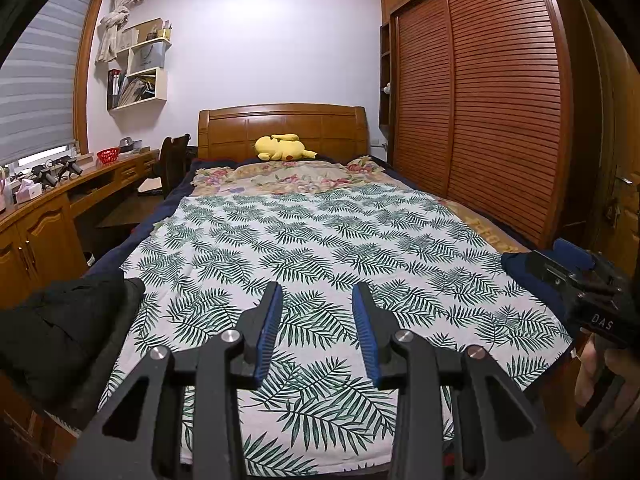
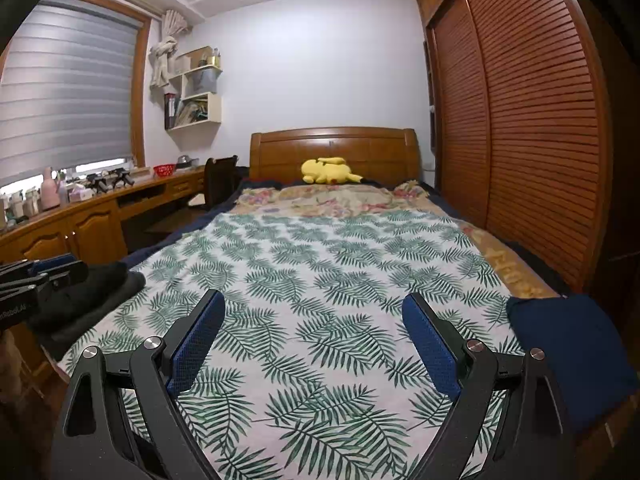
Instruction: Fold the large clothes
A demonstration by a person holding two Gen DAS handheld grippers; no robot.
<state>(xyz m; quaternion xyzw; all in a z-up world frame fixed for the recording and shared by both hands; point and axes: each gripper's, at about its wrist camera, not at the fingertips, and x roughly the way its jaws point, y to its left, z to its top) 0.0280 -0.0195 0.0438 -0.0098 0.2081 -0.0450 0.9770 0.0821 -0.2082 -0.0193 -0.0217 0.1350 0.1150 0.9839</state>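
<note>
A folded black garment [image 1: 60, 332] lies on the bed's near left corner; it also shows in the right wrist view [image 2: 86, 296]. A folded navy garment [image 2: 572, 356] lies on the near right corner, partly seen in the left wrist view [image 1: 520, 270]. A leaf-print sheet [image 1: 320, 248] covers the bed [image 2: 320, 264]. My left gripper [image 1: 318, 308] is open and empty above the sheet's near end. My right gripper [image 2: 314, 312] is wide open and empty above the sheet. The right gripper's body shows at the left wrist view's right edge [image 1: 580, 284].
A yellow plush toy [image 1: 282, 147] lies by the wooden headboard [image 1: 282, 124]. A floral blanket [image 1: 288, 176] covers the far part of the bed. A wooden desk [image 1: 60, 200] with a chair [image 1: 174, 160] runs along the left. A slatted wardrobe [image 1: 480, 100] stands on the right.
</note>
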